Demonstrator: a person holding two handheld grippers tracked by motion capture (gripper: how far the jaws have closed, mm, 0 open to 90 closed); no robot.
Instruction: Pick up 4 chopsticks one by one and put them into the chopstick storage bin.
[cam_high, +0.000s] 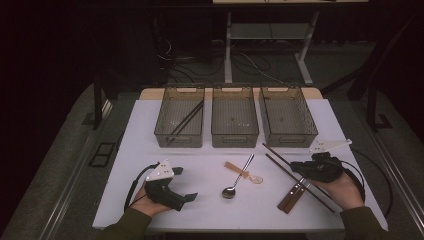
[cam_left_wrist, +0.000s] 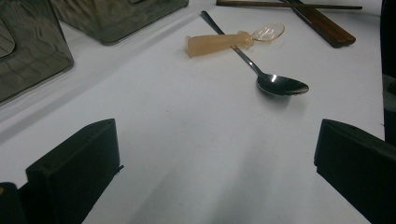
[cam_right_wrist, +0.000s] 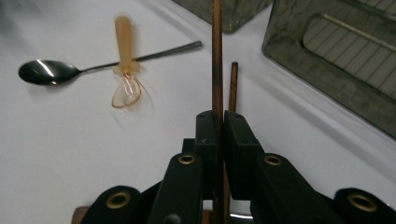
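A brown chopstick (cam_right_wrist: 217, 56) is clamped between the closed jaws of the right tool (cam_right_wrist: 217, 116), gripped partway along so it can be carried, apparently toward the three bins (cam_high: 235, 122) at the far edge of the tabletop (cam_high: 200, 200), where chopsticks (cam_high: 186, 119) already lie in the left one. Its partner (cam_right_wrist: 232, 86) lies just beside it. A steel spoon (cam_left_wrist: 261, 70) and a clear plastic spoon (cam_left_wrist: 229, 39) are crossed at mid-table. The left tool (cam_high: 186, 197) is rested nearby, its jaws wide and holding nothing.
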